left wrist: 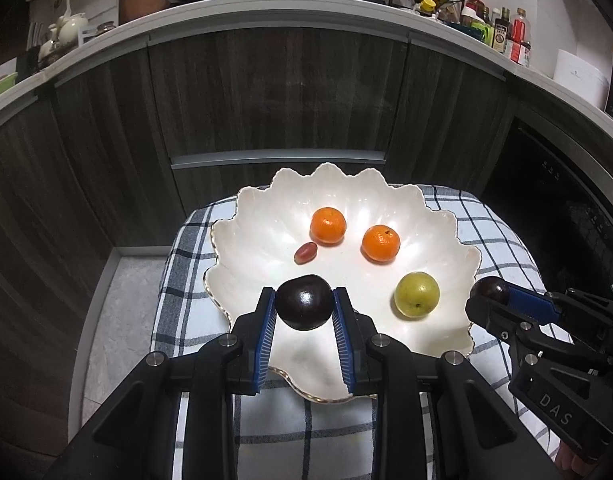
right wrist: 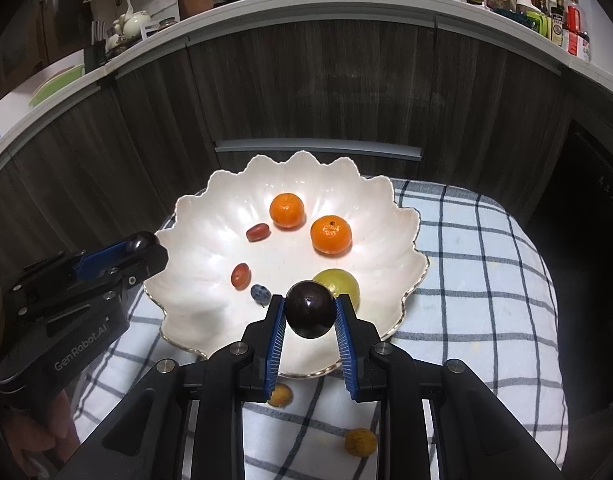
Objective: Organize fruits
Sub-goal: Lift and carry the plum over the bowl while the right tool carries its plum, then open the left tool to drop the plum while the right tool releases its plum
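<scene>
A white scalloped bowl (left wrist: 258, 208) (right wrist: 210, 204) sits on a checked cloth. In it lie two oranges (left wrist: 327, 225) (right wrist: 330, 235), a green fruit (left wrist: 417, 294) (right wrist: 344, 282), red grapes (left wrist: 305, 253) (right wrist: 240, 275) and a blueberry (right wrist: 261, 294). My left gripper (left wrist: 304, 309) is shut on a dark plum (left wrist: 304, 307) above the bowl's near side; it shows at the bowl's left rim in the right wrist view (right wrist: 142, 245). My right gripper (right wrist: 309, 314) is shut on another dark plum (right wrist: 309, 314) above the bowl's near right rim; it also shows in the left wrist view (left wrist: 491, 293).
Two small yellow fruits (right wrist: 280, 395) (right wrist: 360, 442) lie on the checked cloth (right wrist: 474, 280) in front of the bowl. Dark wood cabinets (left wrist: 274, 92) rise behind. The white counter (left wrist: 266, 8) above holds a wok, bottles and a teapot. A dark oven front (left wrist: 554, 208) is at right.
</scene>
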Demonstrator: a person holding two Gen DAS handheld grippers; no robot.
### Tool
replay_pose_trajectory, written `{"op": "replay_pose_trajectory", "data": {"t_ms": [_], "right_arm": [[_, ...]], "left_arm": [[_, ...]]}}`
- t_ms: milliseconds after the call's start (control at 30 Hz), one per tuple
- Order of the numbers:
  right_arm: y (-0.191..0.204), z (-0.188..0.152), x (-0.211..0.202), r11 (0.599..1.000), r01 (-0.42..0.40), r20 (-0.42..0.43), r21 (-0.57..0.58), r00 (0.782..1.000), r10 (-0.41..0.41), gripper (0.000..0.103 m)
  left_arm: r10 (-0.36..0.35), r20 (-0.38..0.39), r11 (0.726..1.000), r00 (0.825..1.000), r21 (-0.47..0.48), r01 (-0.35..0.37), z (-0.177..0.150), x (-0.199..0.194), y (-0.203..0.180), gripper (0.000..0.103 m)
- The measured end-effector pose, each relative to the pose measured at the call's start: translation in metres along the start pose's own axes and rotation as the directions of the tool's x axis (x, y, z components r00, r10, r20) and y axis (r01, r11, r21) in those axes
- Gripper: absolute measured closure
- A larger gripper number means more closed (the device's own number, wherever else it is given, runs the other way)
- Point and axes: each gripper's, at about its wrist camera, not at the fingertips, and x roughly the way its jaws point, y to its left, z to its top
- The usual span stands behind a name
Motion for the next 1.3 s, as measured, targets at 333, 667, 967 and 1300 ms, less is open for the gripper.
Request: {"op": "replay_pose_trajectory", "data": {"t_ms": [333, 667, 967, 1300], "right_arm": [[0.004, -0.001, 0.017, 1.000, 0.000, -0.040, 0.002, 0.999, 0.000, 0.076], [0.007, -0.005, 0.029, 1.000, -0.013, -0.077, 0.004, 0.997, 0.013, 0.076], [0.006, -0.007, 0.035, 1.000, -0.001, -0.101, 0.015, 0.995, 0.002, 0.071], [0.001, -0.005, 0.023, 0.999, 0.040, -0.051, 0.034, 0.998, -0.038, 0.029]], "left_arm": [[-0.010, -0.047, 1.000, 0.999, -0.007, 0.009, -0.006, 0.022, 0.006, 0.074], [-0.013, -0.067, 1.000, 0.998, -0.020, 0.011, -0.008, 0.031, 0.008, 0.074], [0.019, -0.049, 1.000, 0.999, -0.019, -0.020, -0.009, 0.028, 0.010, 0.045], [0.041, -0.035, 0.999, 0.999, -0.027, -0.042, -0.008, 0.018, 0.011, 0.026]]}}
